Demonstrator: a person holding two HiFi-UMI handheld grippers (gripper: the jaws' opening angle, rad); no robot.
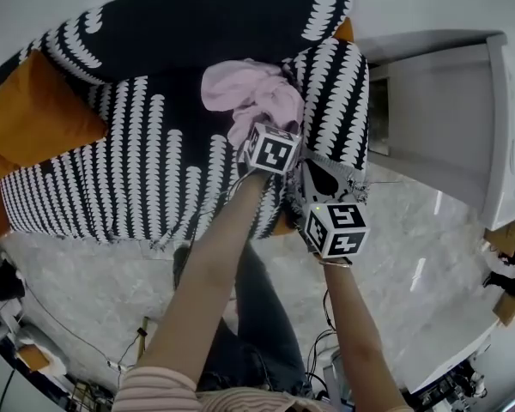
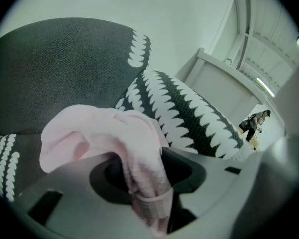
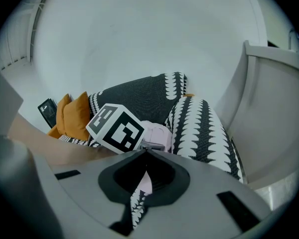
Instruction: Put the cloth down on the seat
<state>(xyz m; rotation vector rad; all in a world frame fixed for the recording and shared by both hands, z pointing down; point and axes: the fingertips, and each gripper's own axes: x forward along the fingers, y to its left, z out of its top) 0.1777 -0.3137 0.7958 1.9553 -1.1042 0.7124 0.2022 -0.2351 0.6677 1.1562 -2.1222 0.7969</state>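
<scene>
A crumpled pink cloth [image 1: 249, 93] lies on the black-and-white patterned seat [image 1: 146, 153], close against the right armrest [image 1: 336, 101]. My left gripper [image 1: 256, 131] is at the cloth's near edge. In the left gripper view a strand of the cloth [image 2: 139, 158] with its hem runs through the left gripper [image 2: 152, 178], whose jaws stand open and loose round it. My right gripper [image 1: 319, 187] hovers at the front of the armrest. Seen in its own view, the right gripper [image 3: 144, 152] has its tips together, and the left gripper's marker cube [image 3: 117, 128] and the cloth [image 3: 158, 133] are ahead.
Orange cushions [image 1: 34, 114] lean at the seat's left end. A white cabinet [image 1: 446, 118] stands just right of the armrest. Below lie a marble floor [image 1: 94, 290], the person's legs and cables [image 1: 326, 350] near the feet.
</scene>
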